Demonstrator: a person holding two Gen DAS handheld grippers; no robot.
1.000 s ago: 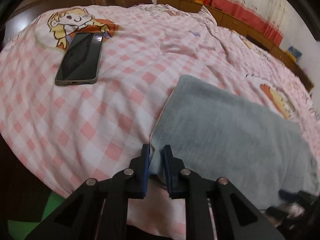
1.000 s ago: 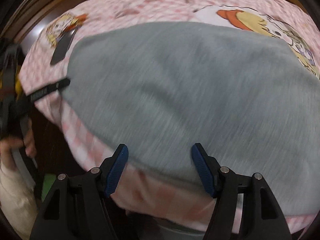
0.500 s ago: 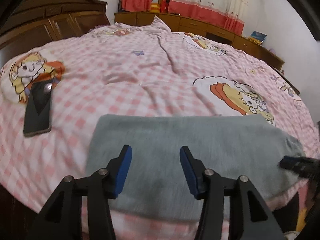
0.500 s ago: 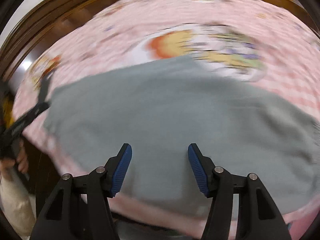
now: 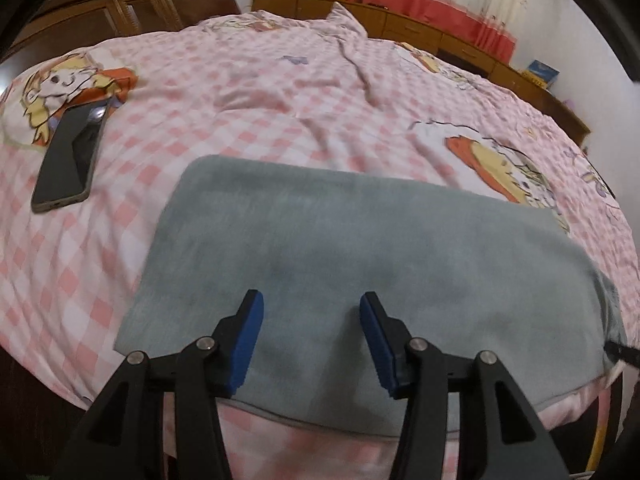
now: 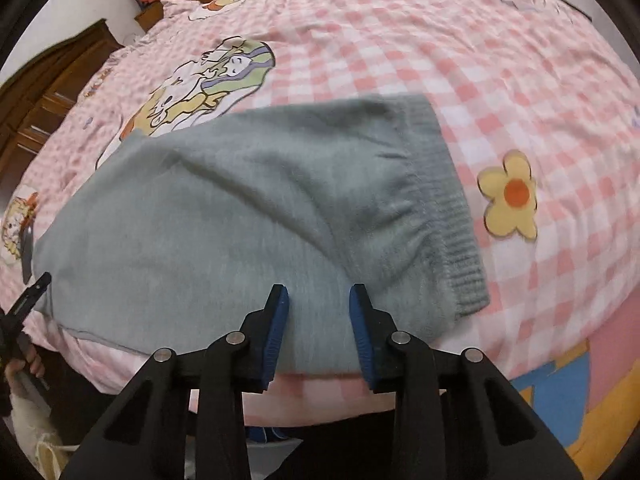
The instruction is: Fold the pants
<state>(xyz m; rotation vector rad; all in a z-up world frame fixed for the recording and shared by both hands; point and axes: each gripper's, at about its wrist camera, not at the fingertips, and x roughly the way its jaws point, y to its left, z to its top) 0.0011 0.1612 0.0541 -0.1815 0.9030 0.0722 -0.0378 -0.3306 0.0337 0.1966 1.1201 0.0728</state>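
Note:
Grey knit pants [image 5: 360, 248] lie folded lengthwise along the near edge of a pink checked bed. In the right wrist view the pants [image 6: 224, 216] end in a ribbed waistband [image 6: 452, 208] on the right. My left gripper [image 5: 311, 340] is open and empty, just above the near edge of the pants at their left part. My right gripper [image 6: 319, 328] is open and empty over the near edge of the pants close to the waistband. The left gripper's tip [image 6: 36, 286] shows at the far left of the right wrist view.
A dark phone [image 5: 70, 156] lies on the bedspread [image 5: 280, 92] left of the pants. Wooden cabinets [image 5: 460, 40] and red curtains stand behind the bed. The bed's front edge drops off just below both grippers.
The left gripper let go of the pants' left corner, opened and swung to face the pants from the front. The right gripper swung right towards the waistband and its jaws narrowed a little.

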